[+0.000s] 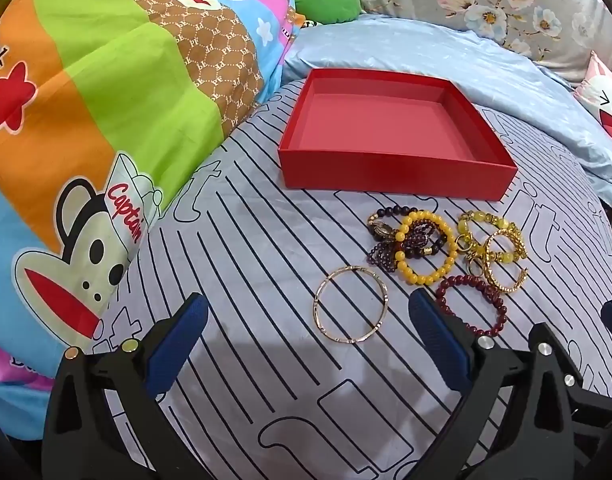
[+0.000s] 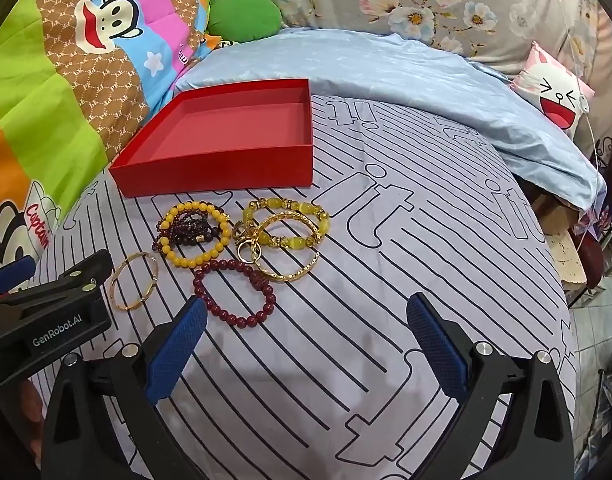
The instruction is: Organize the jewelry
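Both grippers hover over the bed (image 1: 242,240), left gripper (image 1: 306,340) and right gripper (image 2: 306,340) with jaws wide apart, nothing held. Jewelry lies on the sheet just in front of the empty red box (image 1: 389,128): gold bangle (image 1: 350,305) lies alone, nearest the left jaws; dark red bead bracelet (image 2: 234,294) near the right jaws; yellow bead bracelet (image 2: 198,236) and gold pieces (image 2: 284,236) tangled in a heap. Judgement: bangle light, stiff, slippery, so pinch across its rim; bead strands floppy, may snag neighbours. Right view alone shows the floor edge and the left gripper's body.
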A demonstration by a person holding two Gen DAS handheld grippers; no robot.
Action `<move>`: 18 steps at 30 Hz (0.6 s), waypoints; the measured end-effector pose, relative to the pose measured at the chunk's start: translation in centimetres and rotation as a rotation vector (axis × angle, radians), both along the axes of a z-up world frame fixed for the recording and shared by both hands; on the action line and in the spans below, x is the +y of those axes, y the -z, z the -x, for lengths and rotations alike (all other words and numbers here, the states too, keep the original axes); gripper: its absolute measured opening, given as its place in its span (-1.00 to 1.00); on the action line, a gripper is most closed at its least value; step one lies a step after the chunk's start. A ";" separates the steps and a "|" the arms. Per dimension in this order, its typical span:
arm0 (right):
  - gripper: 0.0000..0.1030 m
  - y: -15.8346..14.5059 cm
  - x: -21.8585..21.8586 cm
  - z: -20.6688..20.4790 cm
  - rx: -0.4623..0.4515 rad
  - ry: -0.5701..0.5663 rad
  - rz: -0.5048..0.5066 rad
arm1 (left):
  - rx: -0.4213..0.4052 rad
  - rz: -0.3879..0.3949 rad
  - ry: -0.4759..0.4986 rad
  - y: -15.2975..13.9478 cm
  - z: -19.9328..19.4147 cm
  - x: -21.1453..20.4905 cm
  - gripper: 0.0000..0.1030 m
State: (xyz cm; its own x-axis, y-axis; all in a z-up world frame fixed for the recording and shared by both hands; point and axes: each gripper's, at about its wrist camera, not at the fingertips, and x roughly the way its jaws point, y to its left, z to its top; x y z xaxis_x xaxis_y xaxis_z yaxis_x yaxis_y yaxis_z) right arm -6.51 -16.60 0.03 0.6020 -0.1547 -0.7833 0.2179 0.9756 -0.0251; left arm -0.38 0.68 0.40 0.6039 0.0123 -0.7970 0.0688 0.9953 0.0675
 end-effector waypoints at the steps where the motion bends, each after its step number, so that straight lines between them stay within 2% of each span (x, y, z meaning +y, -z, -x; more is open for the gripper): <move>1: 0.87 0.0 -0.1 0.1 0.000 0.001 -0.001 | 0.001 0.000 0.001 0.0 0.1 0.0 0.86; 18: 0.87 0.1 0.2 1.6 -0.011 0.003 -0.004 | 0.014 -0.009 0.016 0.7 1.5 0.0 0.87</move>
State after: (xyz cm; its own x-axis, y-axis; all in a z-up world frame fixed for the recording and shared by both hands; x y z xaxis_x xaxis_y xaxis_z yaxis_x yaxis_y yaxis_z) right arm -8.06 -16.35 -0.06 0.6100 -0.1537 -0.7774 0.2216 0.9750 -0.0189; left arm -1.85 0.65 -0.29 0.5930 0.0099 -0.8052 0.0854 0.9935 0.0751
